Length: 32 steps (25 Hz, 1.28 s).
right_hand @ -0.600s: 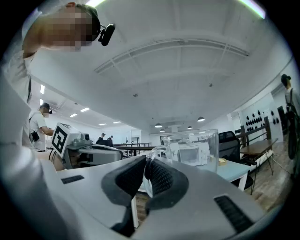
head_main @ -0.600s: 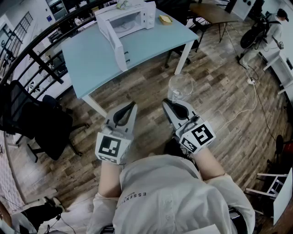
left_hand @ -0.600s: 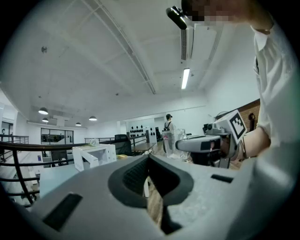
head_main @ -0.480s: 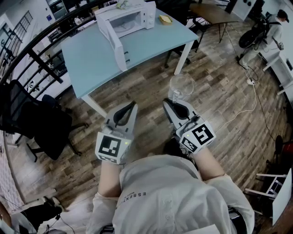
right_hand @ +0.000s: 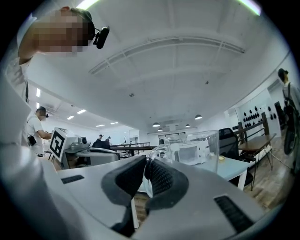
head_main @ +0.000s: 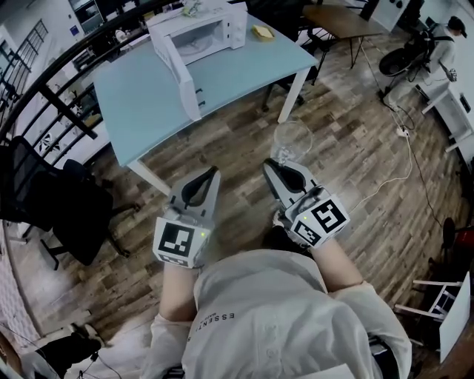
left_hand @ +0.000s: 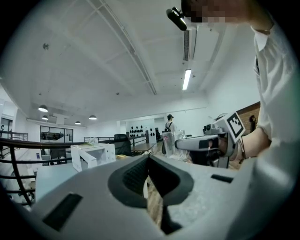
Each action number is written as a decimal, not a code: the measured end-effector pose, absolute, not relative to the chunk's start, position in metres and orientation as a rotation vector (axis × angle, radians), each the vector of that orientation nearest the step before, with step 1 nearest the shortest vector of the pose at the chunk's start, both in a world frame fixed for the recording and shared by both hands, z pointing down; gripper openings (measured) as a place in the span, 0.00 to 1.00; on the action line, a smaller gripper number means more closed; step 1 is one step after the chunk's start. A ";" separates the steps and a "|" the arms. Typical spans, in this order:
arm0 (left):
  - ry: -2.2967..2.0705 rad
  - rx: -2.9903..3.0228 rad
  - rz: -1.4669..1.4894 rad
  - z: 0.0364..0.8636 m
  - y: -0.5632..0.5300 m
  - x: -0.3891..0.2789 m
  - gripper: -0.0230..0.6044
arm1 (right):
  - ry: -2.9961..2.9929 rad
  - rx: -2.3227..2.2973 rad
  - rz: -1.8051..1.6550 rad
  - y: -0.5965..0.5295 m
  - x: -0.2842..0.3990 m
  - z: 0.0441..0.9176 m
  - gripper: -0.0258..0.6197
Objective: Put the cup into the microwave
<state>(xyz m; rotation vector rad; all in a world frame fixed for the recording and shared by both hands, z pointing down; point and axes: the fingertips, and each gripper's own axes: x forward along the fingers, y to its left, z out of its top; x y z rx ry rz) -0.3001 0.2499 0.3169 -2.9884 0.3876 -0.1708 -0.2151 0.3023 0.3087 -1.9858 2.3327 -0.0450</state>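
Observation:
A clear glass cup [head_main: 292, 139] hangs over the wooden floor, short of the table. My right gripper [head_main: 273, 164] is shut on its handle; in the right gripper view the cup [right_hand: 199, 149] stands upright just past the right gripper [right_hand: 147, 162]. The white microwave [head_main: 201, 34] sits at the far side of the light blue table [head_main: 148, 104] with its door [head_main: 182, 72] swung open toward me. My left gripper [head_main: 215, 172] is held level beside the right one, shut and empty. From the left gripper [left_hand: 149, 158] view the microwave [left_hand: 93, 155] is far ahead at the left.
A small yellow object [head_main: 263, 31] lies on the table near the microwave. A black office chair [head_main: 70, 211] stands at the left by a dark railing [head_main: 44, 81]. A brown table [head_main: 342, 19], a person [head_main: 444, 41] and a floor cable [head_main: 411, 159] are at the right.
The table and microwave have shifted slightly up and left in the head view. Both grippers and the cup keep the same pose in front of me.

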 end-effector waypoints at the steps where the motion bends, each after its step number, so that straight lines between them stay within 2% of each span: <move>1: 0.383 -2.983 -0.170 0.318 0.248 -0.298 0.04 | 2.335 -1.986 -0.048 0.300 -0.212 0.309 0.08; 7: 0.473 -3.000 -0.176 0.330 0.219 -0.281 0.04 | 2.373 -1.952 -0.060 0.274 -0.188 0.316 0.08; 12: 0.550 -2.993 -0.207 0.337 0.190 -0.241 0.04 | 2.420 -1.882 -0.084 0.240 -0.142 0.323 0.08; 27: 0.908 -2.967 -0.288 0.346 0.065 -0.040 0.04 | 2.700 -1.571 -0.161 0.098 0.061 0.334 0.08; 32: 0.972 -2.957 -0.331 0.352 0.040 0.012 0.04 | 2.759 -1.456 -0.206 0.064 0.110 0.336 0.08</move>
